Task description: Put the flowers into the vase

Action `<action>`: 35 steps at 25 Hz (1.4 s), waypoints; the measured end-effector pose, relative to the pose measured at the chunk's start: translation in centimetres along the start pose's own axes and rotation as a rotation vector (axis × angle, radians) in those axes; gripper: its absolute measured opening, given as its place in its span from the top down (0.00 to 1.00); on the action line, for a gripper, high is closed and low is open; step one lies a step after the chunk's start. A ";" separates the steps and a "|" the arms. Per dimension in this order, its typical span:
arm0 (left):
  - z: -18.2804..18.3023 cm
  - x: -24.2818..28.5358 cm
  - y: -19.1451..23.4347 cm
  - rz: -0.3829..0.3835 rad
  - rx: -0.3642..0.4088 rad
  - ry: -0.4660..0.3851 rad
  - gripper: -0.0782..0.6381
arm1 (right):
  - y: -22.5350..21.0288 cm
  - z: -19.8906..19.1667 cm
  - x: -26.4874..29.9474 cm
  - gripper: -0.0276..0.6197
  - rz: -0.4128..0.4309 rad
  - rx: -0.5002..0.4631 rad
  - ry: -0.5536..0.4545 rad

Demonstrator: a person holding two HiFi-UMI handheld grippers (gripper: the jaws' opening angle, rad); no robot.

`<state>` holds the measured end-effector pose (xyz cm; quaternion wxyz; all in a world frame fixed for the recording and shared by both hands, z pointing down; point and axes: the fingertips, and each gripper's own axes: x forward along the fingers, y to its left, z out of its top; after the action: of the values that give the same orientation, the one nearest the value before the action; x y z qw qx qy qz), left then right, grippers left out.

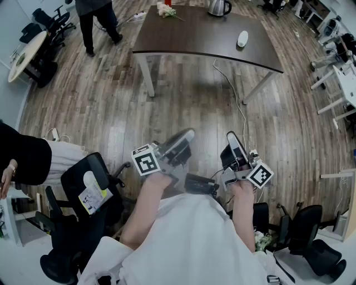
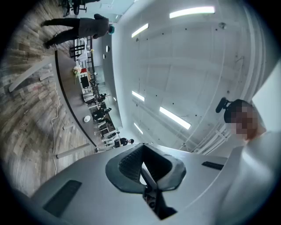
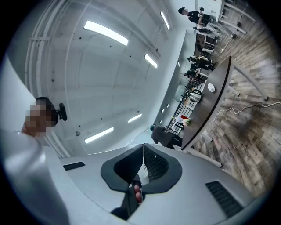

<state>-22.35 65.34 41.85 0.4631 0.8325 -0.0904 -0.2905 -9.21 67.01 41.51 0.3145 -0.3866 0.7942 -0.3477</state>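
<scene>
Not started: left gripper, right gripper jaws pressed together, empty
Next: reach far table, open on flowers; vase probably there, unclear

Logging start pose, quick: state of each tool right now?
Left tool: closed, holding nothing.
Right tool: closed, holding nothing.
</scene>
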 end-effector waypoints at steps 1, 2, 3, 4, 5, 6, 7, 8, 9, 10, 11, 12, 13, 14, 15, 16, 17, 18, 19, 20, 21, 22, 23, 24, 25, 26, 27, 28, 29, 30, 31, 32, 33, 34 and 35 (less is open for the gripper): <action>0.1 0.0 0.0 -0.002 0.000 -0.001 0.88 | 0.1 0.0 0.2 0.92 0.001 -0.003 0.003; 0.3 0.0 -0.1 -0.005 0.001 -0.001 0.88 | 0.2 -0.1 0.4 0.92 0.002 -0.006 0.005; 0.6 0.0 0.0 -0.007 0.002 -0.002 0.88 | 0.1 -0.1 0.7 0.92 0.003 -0.007 0.008; 0.8 0.1 0.2 -0.008 0.002 -0.004 0.88 | 0.0 -0.2 1.0 0.92 0.001 -0.005 0.010; 1.0 0.1 0.4 -0.008 0.001 -0.005 0.88 | -0.3 -0.4 1.3 0.92 -0.004 -0.001 0.012; 1.1 0.0 0.8 -0.005 -0.003 -0.006 0.88 | -0.6 -0.6 1.4 0.92 -0.013 0.006 0.016; 1.1 -0.2 1.2 0.001 -0.010 -0.008 0.88 | -1.0 -1.0 1.4 0.92 -0.023 0.012 0.021; 1.0 -0.5 1.5 0.007 -0.018 -0.009 0.88 | -1.2 -1.3 1.3 0.92 -0.032 0.015 0.027; 1.0 -0.7 1.7 0.013 -0.023 -0.010 0.88 | -1.3 -1.6 1.3 0.92 -0.035 0.014 0.034; 1.0 -0.9 1.8 0.016 -0.027 -0.011 0.88 | -1.2 -1.7 1.5 0.92 -0.034 0.008 0.040; 1.1 -1.0 1.9 0.017 -0.027 -0.014 0.88 | -1.1 -1.7 1.8 0.92 -0.030 -0.001 0.046; 1.4 -1.0 1.9 0.017 -0.025 -0.017 0.88 | -1.0 -1.8 2.1 0.92 -0.028 -0.011 0.052; 1.7 -1.1 2.0 0.018 -0.020 -0.021 0.88 | -1.0 -1.8 2.5 0.92 -0.027 -0.019 0.057; 2.2 -1.2 2.2 0.018 -0.016 -0.026 0.88 | -1.1 -1.9 3.0 0.92 -0.026 -0.025 0.061; 2.6 -1.3 2.4 0.018 -0.011 -0.031 0.88 | -1.2 -2.0 3.5 0.92 -0.026 -0.028 0.065; 3.1 -1.4 2.6 0.017 -0.009 -0.036 0.88 | -1.4 -2.1 4.1 0.92 -0.029 -0.029 0.069; 3.6 -1.6 2.8 0.018 -0.008 -0.042 0.88 | -1.5 -2.3 4.5 0.92 -0.034 -0.027 0.074; 4.1 -1.9 2.9 0.020 -0.009 -0.048 0.88 | -1.6 -2.6 5.0 0.92 -0.038 -0.025 0.079; 4.6 -2.3 3.1 0.024 -0.010 -0.056 0.88 | -1.7 -3.0 5.4 0.92 -0.039 -0.024 0.086; 5.2 -2.6 3.3 0.028 -0.008 -0.065 0.88 | -1.7 -3.2 5.9 0.92 -0.040 -0.025 0.092; 5.8 -2.8 3.6 0.031 -0.006 -0.075 0.88 | -1.8 -3.3 6.4 0.92 -0.039 -0.028 0.097; 6.3 -2.9 3.8 0.033 -0.002 -0.083 0.88 | -1.8 -3.4 6.9 0.92 -0.037 -0.033 0.102; 6.8 -3.0 4.0 0.034 0.001 -0.089 0.88 | -1.9 -3.4 7.3 0.92 -0.036 -0.037 0.105; 7.1 -3.2 4.1 0.035 0.004 -0.092 0.88 | -1.8 -3.5 7.6 0.92 -0.036 -0.042 0.108; 7.3 -3.5 4.2 0.036 0.006 -0.093 0.88 | -1.7 -3.6 7.8 0.92 -0.034 -0.047 0.110; 7.5 -3.8 4.2 0.036 0.008 -0.093 0.88 | -1.6 -3.9 8.1 0.92 -0.032 -0.053 0.112; 7.8 -4.1 4.1 0.035 0.010 -0.094 0.88 | -1.4 -4.1 8.4 0.92 -0.028 -0.059 0.115; 8.1 -4.4 4.1 0.033 0.013 -0.095 0.88 | -1.2 -4.3 8.9 0.92 -0.025 -0.063 0.117; 8.5 -4.6 4.1 0.034 0.015 -0.094 0.88 | -1.1 -4.6 9.2 0.92 -0.026 -0.064 0.117; 8.7 -4.8 4.2 0.036 0.015 -0.093 0.88 | -1.0 -4.8 9.5 0.92 -0.030 -0.062 0.118; 8.8 -5.0 4.3 0.038 0.013 -0.092 0.88 | -1.0 -5.0 9.6 0.92 -0.035 -0.060 0.120; 8.9 -5.1 4.5 0.040 0.010 -0.093 0.88 | -1.0 -5.1 9.6 0.92 -0.040 -0.062 0.125; 9.0 -5.1 4.7 0.041 0.006 -0.093 0.88 | -1.0 -5.2 9.6 0.92 -0.041 -0.071 0.130; 8.9 -5.2 5.0 0.042 0.001 -0.094 0.88 | -1.0 -5.3 9.6 0.92 -0.041 -0.079 0.134; 8.9 -5.3 5.3 0.044 -0.005 -0.094 0.88 | -1.2 -5.4 9.5 0.92 -0.046 -0.080 0.133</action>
<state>-31.10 58.27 44.77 0.4665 0.8147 -0.1297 -0.3190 -17.69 60.25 43.29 0.2372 -0.3929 0.8175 -0.3480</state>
